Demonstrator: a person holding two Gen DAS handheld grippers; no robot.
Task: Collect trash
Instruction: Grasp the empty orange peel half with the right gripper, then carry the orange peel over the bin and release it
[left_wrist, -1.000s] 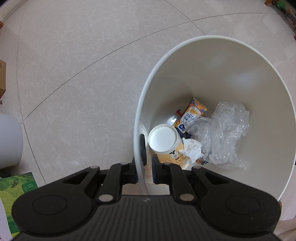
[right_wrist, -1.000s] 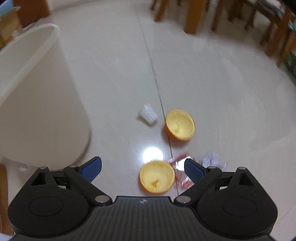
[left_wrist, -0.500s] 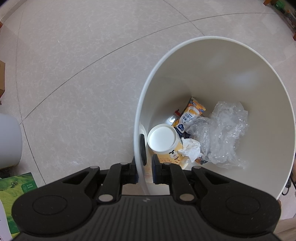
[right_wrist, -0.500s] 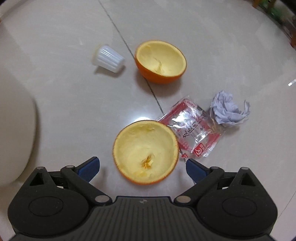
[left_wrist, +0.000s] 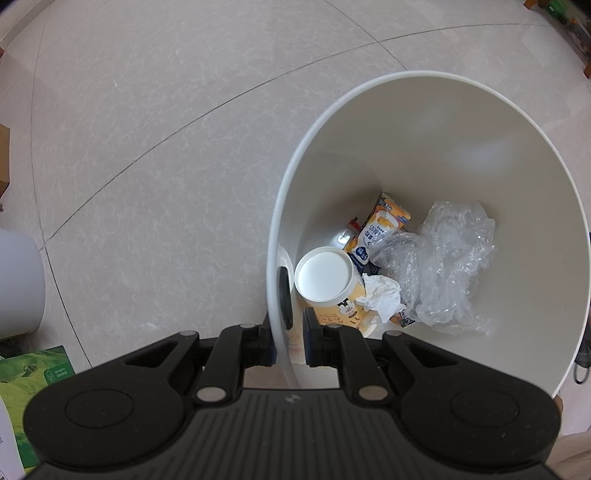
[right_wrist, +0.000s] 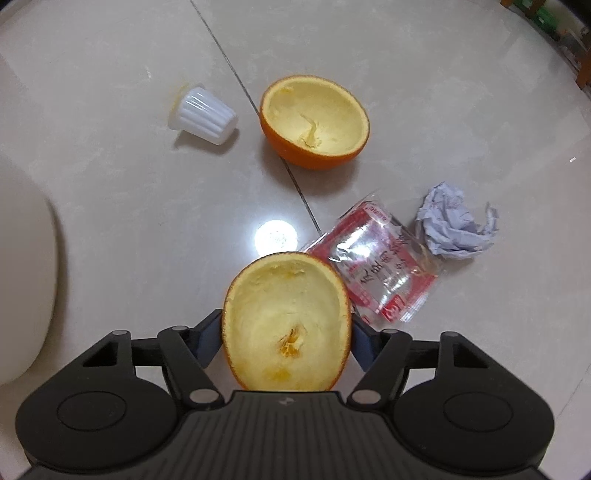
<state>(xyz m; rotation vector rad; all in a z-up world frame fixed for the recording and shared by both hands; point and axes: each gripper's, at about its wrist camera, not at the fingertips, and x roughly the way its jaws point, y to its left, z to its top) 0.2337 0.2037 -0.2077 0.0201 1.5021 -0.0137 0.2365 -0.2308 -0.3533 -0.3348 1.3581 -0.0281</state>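
My left gripper (left_wrist: 288, 332) is shut on the near rim of the white trash bin (left_wrist: 406, 75), one finger inside and one outside. In the bin lie a yellow paper cup (left_wrist: 325, 277), a crumpled tissue (left_wrist: 382, 291), a clear plastic bag (left_wrist: 439, 266) and a snack packet (left_wrist: 380, 225). My right gripper (right_wrist: 286, 332) points down at the floor. Its jaws are closing on a hollow orange peel half (right_wrist: 284, 295), whose sides the pads squeeze into an oval. Farther off lie a second orange peel half (right_wrist: 314, 118), a small white ribbed cup (right_wrist: 203, 116), a red wrapper (right_wrist: 376, 258) and a crumpled paper (right_wrist: 454, 225).
The bin's outer wall (right_wrist: 22, 277) fills the left edge of the right wrist view. Beside the bin in the left wrist view stand a white container (left_wrist: 18, 284) and a green printed box (left_wrist: 26, 387). Pale tiled floor lies all around.
My right gripper has come down over the near orange peel half and its jaws have narrowed onto it, squashing it from round to oval. The left gripper and bin have not moved.
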